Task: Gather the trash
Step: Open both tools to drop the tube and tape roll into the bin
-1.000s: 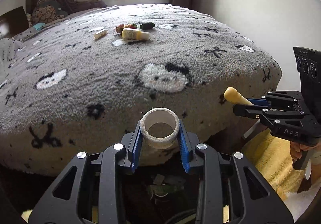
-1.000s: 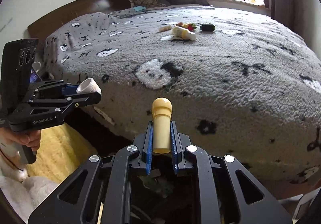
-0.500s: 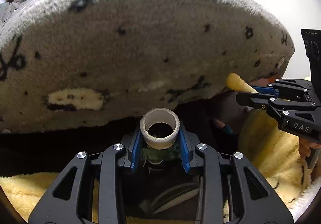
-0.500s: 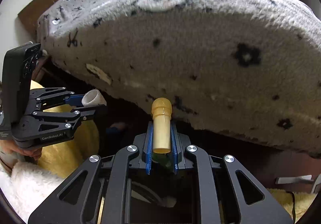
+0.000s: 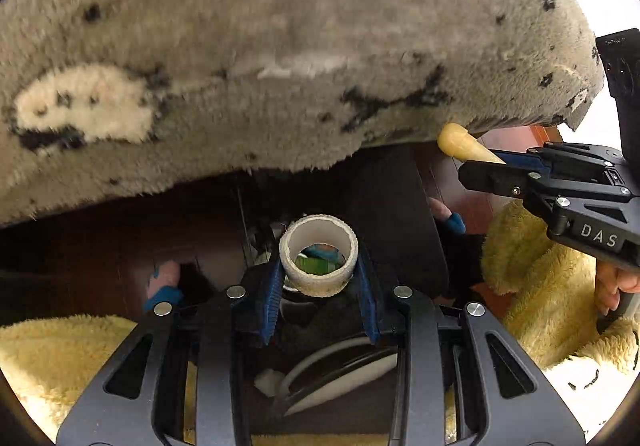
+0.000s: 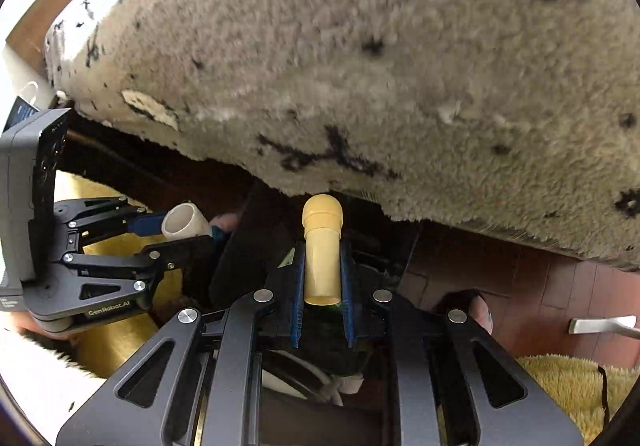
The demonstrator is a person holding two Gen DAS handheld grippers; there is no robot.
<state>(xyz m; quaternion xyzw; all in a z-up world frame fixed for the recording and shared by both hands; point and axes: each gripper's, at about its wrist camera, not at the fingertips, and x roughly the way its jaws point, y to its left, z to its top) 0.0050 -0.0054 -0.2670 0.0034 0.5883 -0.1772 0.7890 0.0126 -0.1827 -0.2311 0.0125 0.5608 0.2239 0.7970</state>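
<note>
My left gripper [image 5: 318, 266] is shut on a short white cardboard ring [image 5: 318, 236], held upright between its blue pads. Through the ring I see green and blue scraps lying in a dark bin [image 5: 400, 214] directly below. My right gripper [image 6: 322, 250] is shut on a small yellow bottle [image 6: 322, 242], cap pointing away from me, over the same dark bin [image 6: 240, 258]. Each view catches the other hand: the right gripper [image 5: 486, 162] with the yellow bottle [image 5: 460, 142] at the right, the left gripper [image 6: 184, 232] with the ring [image 6: 185, 222] at the left.
The grey plush blanket [image 5: 280, 46] hangs over the bed's edge just above and beyond both grippers. A person's feet in blue slippers [image 5: 448, 218] stand by the bin, with a yellow fluffy robe [image 5: 540, 286] on both sides. Red-brown floor tiles [image 6: 560, 286] show at the right.
Both grippers have sunk from bed-top height to below the blanket's hanging edge and tipped downward. The bed top with its items has left the view. Both grips are unchanged.
</note>
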